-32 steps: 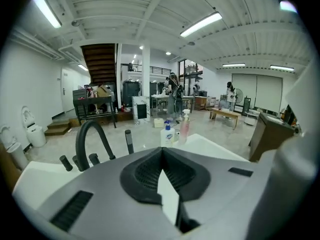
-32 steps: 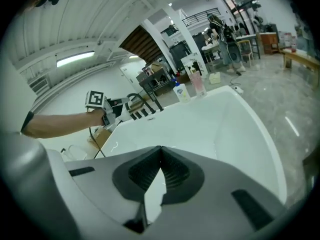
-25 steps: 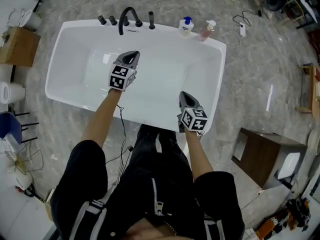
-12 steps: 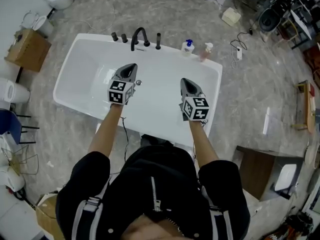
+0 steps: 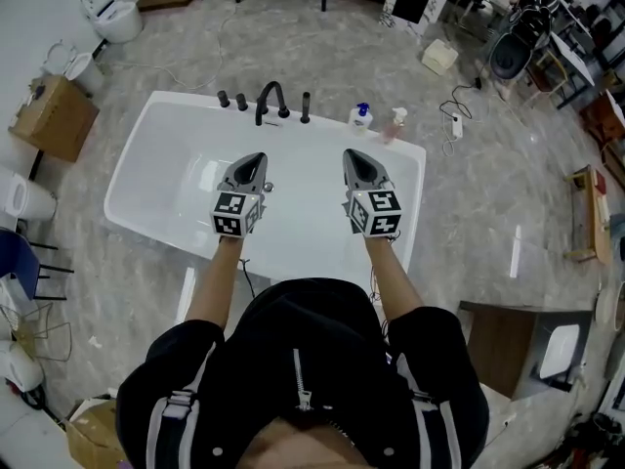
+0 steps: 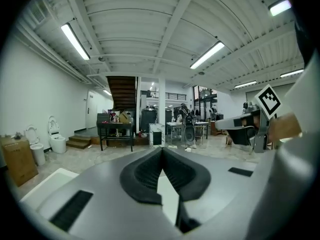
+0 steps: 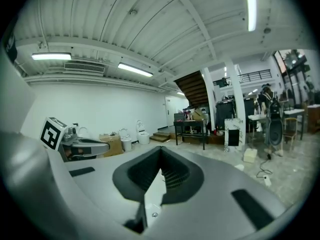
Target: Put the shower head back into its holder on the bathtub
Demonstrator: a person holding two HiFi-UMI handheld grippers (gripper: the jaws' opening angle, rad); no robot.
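The white bathtub (image 5: 146, 145) lies below me in the head view. On its far rim stand a black curved faucet (image 5: 272, 99), two small black knobs (image 5: 231, 100) and a slim black upright piece (image 5: 306, 107) that may be the shower head in its holder. Both grippers hover side by side above the tub, pointing toward the faucet. My left gripper (image 5: 252, 157) (image 6: 161, 149) is shut with nothing in it. My right gripper (image 5: 351, 154) (image 7: 161, 148) is also shut and empty. Both gripper views look nearly level across the room, and each shows the other gripper at its edge.
A white bottle with a blue cap (image 5: 360, 117) and a pinkish bottle (image 5: 395, 122) stand on the tub's far right corner. A cardboard box (image 5: 54, 115) and toilets (image 5: 109, 13) are at the left, a power strip with cable (image 5: 456, 121) and a wooden cabinet (image 5: 508, 332) at the right.
Both grippers have risen. The right one has moved from the tub's near rim to over the tub, level with the left. The head view now takes in more of the room.
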